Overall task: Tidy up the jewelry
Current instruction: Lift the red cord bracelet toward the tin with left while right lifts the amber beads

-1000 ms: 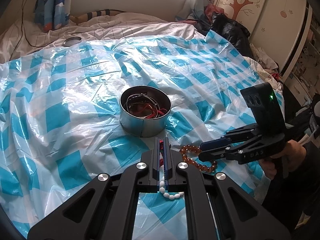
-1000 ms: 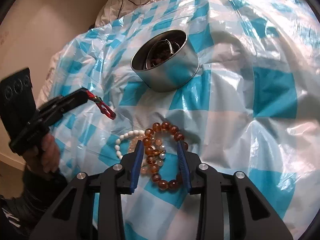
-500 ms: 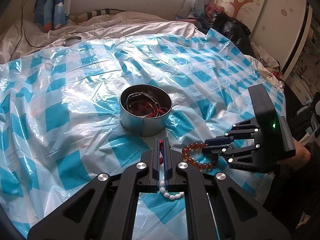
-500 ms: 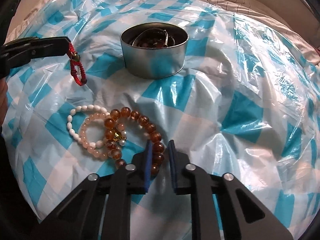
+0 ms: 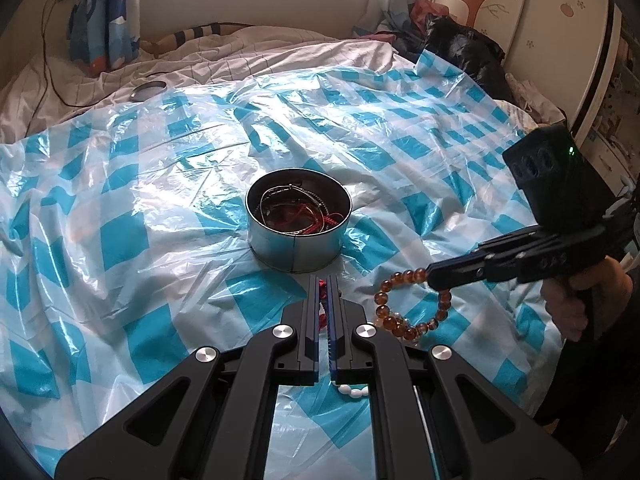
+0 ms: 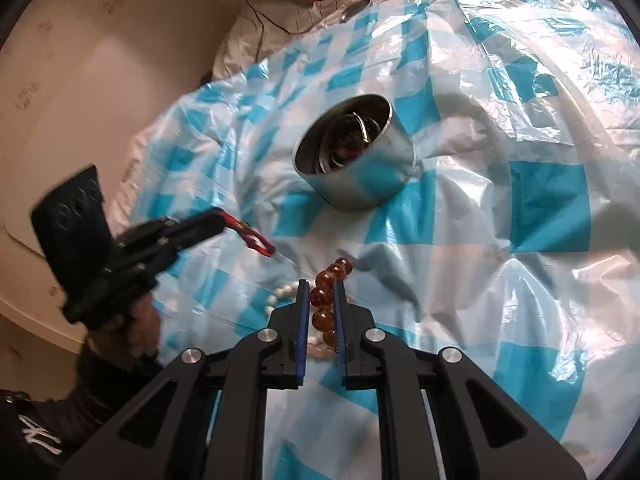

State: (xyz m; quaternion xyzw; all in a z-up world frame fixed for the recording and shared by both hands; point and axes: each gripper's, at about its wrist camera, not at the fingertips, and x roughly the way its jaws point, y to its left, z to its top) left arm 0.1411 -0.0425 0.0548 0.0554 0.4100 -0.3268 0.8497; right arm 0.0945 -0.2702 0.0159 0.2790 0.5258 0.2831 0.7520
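Note:
A round metal tin [image 5: 298, 232] [image 6: 356, 164] with several chains and red cords inside stands on the blue-and-white checked plastic sheet [image 5: 160, 184]. My left gripper [image 5: 324, 280] [image 6: 218, 216] is shut on a red cord bracelet [image 6: 254, 238], which dangles from its tips just short of the tin. My right gripper [image 6: 320, 282] [image 5: 434, 274] is shut on an amber bead bracelet [image 5: 404, 304] [image 6: 326, 300], lifted partly off the sheet. A white bead bracelet [image 6: 282, 294] [image 5: 354, 391] lies under it on the sheet.
The sheet covers a bed with a rumpled white quilt [image 5: 240, 56] behind. A round metal lid [image 5: 149, 89] and a black cable [image 5: 52, 76] lie on the quilt at the far left. A wardrobe [image 5: 560, 28] and a black bag [image 5: 460, 44] stand at the right.
My right gripper has shut on the amber bead bracelet and raised it from the sheet. The left gripper, with the red cord, has stayed in place.

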